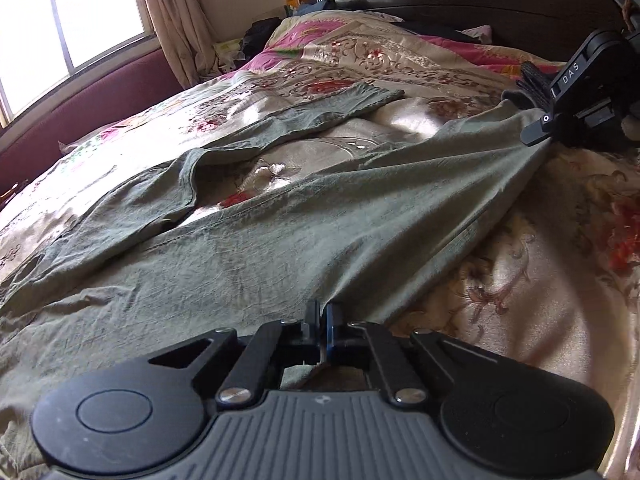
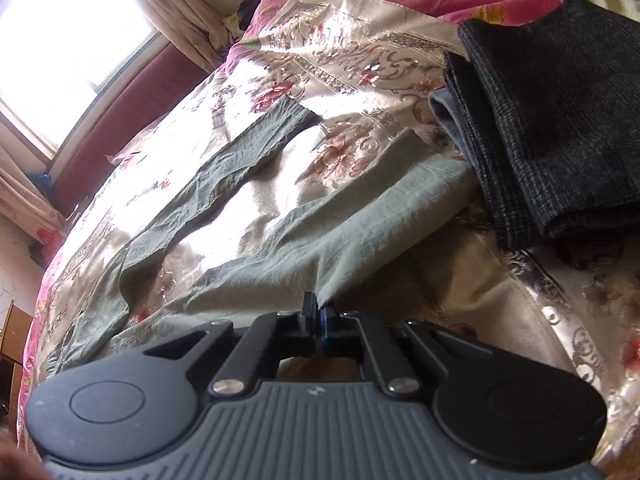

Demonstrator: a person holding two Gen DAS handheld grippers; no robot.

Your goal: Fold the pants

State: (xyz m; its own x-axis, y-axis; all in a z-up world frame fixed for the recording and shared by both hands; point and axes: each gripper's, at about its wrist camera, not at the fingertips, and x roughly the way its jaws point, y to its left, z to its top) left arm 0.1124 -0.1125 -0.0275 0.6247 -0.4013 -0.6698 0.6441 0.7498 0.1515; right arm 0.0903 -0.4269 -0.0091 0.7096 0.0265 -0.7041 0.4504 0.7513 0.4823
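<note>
1. The left gripper is clamped on the near edge of the olive-green pants.
2. The right gripper pinches a leg's hem edge, fabric pulled taut.
3. The pants lie wrinkled, legs spread apart on the floral bedspread.
4. Folded dark garments lie just beyond the nearer leg.

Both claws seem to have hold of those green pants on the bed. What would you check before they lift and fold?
1. Left gripper shut on the pants edge: ok.
2. Right gripper shut on the near leg's edge: ok.
3. Far leg flat: not ok, lies apart and twisted.
4. Cloth between the grips smooth: not ok, wrinkled.
5. Folded dark garment clear of the pants: not ok, it meets the near leg's end.
6. Waistband: cannot tell.
</note>
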